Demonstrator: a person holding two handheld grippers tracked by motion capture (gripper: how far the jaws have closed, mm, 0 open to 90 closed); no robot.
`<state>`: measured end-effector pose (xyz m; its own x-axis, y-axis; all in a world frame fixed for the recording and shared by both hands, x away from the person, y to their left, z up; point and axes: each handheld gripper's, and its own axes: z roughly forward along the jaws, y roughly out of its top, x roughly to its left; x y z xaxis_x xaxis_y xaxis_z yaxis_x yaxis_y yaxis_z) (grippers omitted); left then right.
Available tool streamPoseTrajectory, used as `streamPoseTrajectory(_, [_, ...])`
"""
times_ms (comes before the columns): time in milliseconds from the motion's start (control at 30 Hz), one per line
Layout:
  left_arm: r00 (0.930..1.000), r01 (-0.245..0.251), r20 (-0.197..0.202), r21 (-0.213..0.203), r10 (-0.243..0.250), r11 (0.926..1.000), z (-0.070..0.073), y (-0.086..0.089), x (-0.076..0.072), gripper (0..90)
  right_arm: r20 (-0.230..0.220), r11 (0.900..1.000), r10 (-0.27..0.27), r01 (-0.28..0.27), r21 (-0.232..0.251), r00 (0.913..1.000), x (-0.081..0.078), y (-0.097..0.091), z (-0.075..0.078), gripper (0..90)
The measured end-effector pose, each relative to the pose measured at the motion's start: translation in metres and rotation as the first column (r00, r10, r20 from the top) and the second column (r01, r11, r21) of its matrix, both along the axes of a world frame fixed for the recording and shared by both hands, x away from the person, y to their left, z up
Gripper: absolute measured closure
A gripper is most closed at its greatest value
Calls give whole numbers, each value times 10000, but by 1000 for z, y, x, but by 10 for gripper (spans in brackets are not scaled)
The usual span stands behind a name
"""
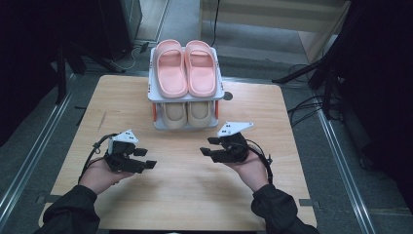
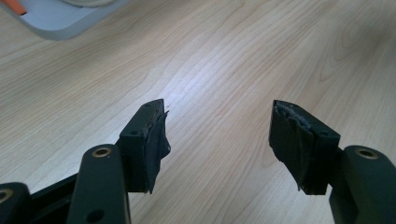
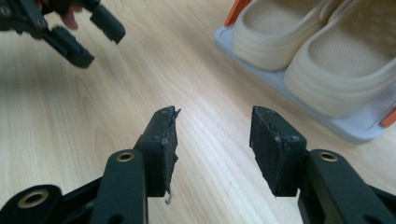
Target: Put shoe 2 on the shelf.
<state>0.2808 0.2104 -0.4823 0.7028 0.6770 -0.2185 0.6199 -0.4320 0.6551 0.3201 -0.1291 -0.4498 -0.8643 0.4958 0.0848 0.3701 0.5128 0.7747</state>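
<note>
A small grey two-tier shoe rack point(image 1: 155, 93) stands at the back middle of the wooden table. A pair of pink slippers point(image 1: 185, 68) lies on its top shelf. A pair of beige slippers point(image 1: 186, 114) point(image 3: 317, 60) sits on the bottom shelf. My left gripper point(image 1: 145, 158) point(image 2: 219, 135) hovers open over bare wood at the front left, nothing between its fingers. My right gripper point(image 1: 208, 145) point(image 3: 212, 140) is open at the front right, empty, pointing left with the rack's lower shelf point(image 3: 299, 98) just beyond it.
The wooden table point(image 1: 195, 195) has bare room between and in front of both hands. A corner of the grey rack base point(image 2: 60, 23) lies far left of the left gripper's jaws. Dark stands and cables flank the table on the floor.
</note>
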Motion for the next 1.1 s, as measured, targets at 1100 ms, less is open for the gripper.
streamPoseTrajectory(1100, [9999, -110, -81, 49, 110, 9999, -4, 9, 10, 361, -396, 9978, -590, 601, 273, 9975, -4, -31, -23, 392])
